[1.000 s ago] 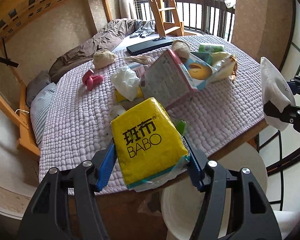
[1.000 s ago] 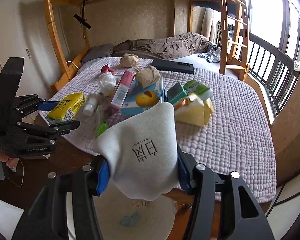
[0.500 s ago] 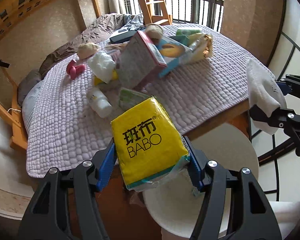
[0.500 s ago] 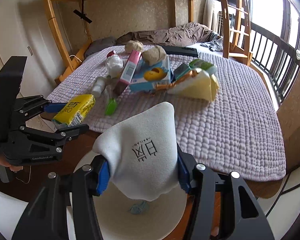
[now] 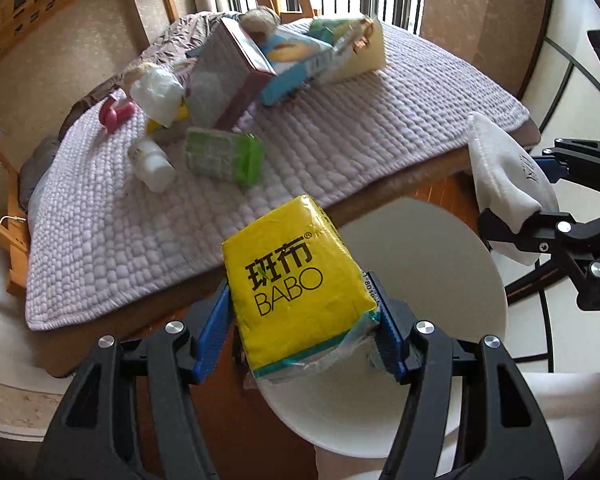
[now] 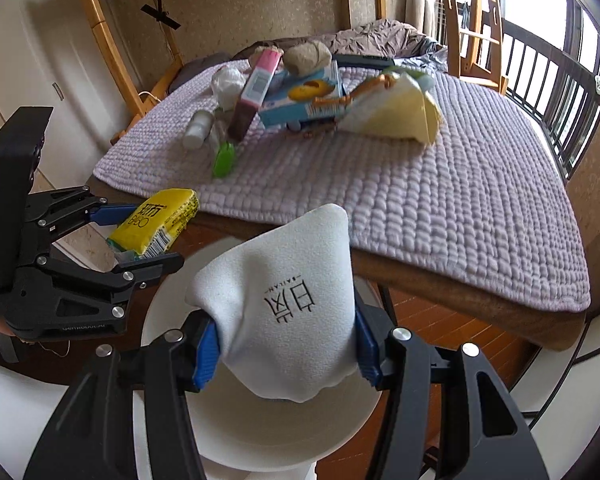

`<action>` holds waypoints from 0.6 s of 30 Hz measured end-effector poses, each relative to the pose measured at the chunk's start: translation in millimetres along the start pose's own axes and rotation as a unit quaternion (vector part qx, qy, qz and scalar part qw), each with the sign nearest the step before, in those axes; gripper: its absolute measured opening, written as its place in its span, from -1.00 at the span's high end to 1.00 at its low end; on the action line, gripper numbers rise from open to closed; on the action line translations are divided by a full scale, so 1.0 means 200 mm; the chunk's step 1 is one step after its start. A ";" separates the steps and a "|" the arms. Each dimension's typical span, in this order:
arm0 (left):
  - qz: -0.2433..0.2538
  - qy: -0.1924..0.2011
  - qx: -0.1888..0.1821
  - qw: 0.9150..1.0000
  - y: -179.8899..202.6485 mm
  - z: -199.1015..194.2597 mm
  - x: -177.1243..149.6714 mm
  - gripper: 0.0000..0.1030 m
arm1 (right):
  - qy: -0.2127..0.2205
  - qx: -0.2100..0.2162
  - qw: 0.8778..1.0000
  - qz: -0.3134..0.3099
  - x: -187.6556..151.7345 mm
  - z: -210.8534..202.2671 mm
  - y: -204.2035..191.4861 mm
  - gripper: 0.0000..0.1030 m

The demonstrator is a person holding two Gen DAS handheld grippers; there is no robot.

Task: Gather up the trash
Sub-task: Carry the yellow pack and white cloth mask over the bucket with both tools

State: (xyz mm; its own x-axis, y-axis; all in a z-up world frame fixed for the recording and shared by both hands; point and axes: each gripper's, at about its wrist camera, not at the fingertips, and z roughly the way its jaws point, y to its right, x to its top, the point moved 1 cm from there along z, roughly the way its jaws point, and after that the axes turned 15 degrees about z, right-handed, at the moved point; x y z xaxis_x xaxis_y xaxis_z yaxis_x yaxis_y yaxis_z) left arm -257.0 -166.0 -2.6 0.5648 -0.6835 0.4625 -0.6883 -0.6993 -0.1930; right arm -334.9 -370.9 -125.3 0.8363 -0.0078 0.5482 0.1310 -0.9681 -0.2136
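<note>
Left hand-held gripper [image 5: 300,340] pinched yellow tissue pack [image 5: 296,292], right hand-held gripper [image 6: 286,354] pinched white cloth [image 6: 284,304]; could've missed the white bin [image 5: 420,272] if dropped off-center.

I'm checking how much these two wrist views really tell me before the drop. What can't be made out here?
- Inside of the white bin: right wrist view, the white pouch covers most of it.
- Bin floor: left wrist view, hidden by the yellow BABO pack.
- Purple-lidded box label: left wrist view, blurred.
- Small white bottle label: right wrist view, too small.
</note>
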 end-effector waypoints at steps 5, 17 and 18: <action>0.008 -0.013 -0.011 1.000 0.05 0.04 -0.03 -0.25 | -0.016 0.000 1.000 0.003 -0.07 0.05 0.01 -0.05; 0.017 -0.037 -0.028 0.999 0.12 0.16 -0.10 -0.25 | -0.049 0.000 0.999 0.012 -0.16 0.20 0.02 -0.05; 0.018 -0.040 -0.028 0.999 0.12 0.18 -0.11 -0.25 | -0.052 -0.001 0.999 0.012 -0.17 0.22 0.03 -0.05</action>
State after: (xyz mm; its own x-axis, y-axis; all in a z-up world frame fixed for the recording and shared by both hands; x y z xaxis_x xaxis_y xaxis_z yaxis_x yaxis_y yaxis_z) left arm -270.2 -175.9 -48.1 0.5723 -0.7239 0.3853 -0.7316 -0.6630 -0.1588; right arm -339.1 -364.7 -180.3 0.8899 -0.0060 0.4562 0.1086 -0.9684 -0.2246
